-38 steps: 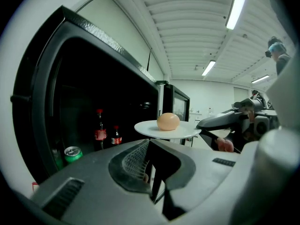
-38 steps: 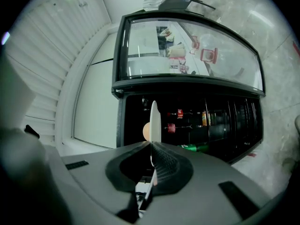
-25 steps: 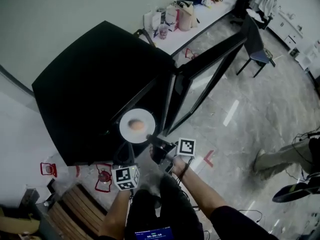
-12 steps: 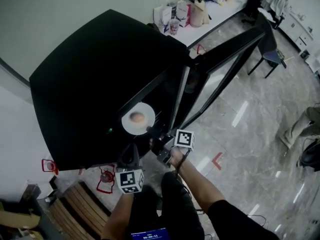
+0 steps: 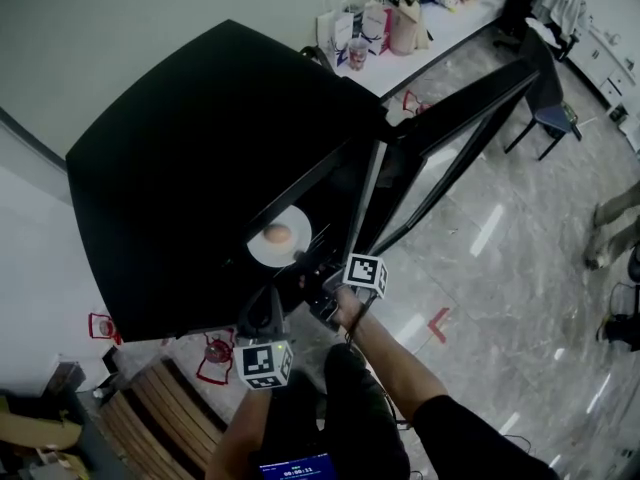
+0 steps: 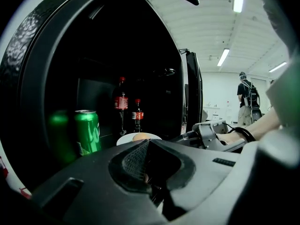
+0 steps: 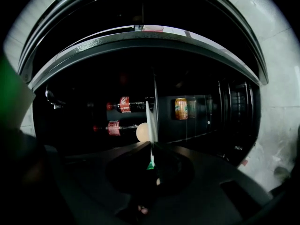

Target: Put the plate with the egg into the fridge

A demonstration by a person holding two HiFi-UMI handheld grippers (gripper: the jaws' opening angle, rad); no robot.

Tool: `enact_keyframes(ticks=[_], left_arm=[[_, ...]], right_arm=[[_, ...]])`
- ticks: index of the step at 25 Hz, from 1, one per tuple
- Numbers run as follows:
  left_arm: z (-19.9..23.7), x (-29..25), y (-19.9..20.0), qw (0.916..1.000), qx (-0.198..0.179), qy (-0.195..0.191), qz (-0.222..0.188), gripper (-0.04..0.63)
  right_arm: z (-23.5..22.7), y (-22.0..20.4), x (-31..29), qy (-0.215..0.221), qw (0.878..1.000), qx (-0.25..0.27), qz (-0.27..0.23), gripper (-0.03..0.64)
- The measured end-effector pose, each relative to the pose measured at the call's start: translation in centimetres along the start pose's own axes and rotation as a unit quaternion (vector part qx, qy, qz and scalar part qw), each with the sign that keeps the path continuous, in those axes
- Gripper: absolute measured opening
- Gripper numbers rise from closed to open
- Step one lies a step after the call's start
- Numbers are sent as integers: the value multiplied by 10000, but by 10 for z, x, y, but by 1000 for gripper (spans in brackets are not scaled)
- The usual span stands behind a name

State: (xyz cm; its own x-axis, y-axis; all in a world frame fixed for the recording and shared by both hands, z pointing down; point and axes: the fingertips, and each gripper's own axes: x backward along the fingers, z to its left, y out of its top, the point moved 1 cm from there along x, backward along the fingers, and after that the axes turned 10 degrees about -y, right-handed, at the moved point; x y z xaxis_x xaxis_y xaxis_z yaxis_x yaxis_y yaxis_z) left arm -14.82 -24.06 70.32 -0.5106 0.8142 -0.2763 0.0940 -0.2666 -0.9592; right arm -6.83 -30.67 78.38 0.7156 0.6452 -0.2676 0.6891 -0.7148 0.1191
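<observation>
1. Starting at the left: my left gripper (image 6: 147, 146) hangs low outside the fridge (image 5: 200, 168), its jaws closed together on nothing, so it is the spare hand.
2. The plate (image 5: 297, 225) with the egg (image 5: 277, 234) lies level in the dark opening. The right gripper (image 5: 301, 258) is clamped on its near rim, and the plate reaches straight inward from that claw.
3. I can't tell whether it rests on a shelf yet. A green can (image 6: 87, 130) stands left of it and cola bottles (image 6: 121, 104) stand behind.
4. Rightward, the door (image 5: 450, 128) stands wide over a glossy marble floor (image 5: 500, 268).
</observation>
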Motion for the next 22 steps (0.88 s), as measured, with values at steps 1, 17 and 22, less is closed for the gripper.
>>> enact_keyframes(ticks=[1, 17, 22], left_arm=[[0, 0, 0, 10000, 7, 4, 8, 6], [-42, 36, 82, 9990, 257, -363, 58, 6], [-75, 75, 139, 9971, 199, -728, -53, 6]], right_arm=[[-2, 1, -2, 26, 10000, -18, 22, 9], [86, -31, 120, -221, 9856, 1644, -339, 18], [161, -63, 183, -98, 9414, 3291, -737, 6]])
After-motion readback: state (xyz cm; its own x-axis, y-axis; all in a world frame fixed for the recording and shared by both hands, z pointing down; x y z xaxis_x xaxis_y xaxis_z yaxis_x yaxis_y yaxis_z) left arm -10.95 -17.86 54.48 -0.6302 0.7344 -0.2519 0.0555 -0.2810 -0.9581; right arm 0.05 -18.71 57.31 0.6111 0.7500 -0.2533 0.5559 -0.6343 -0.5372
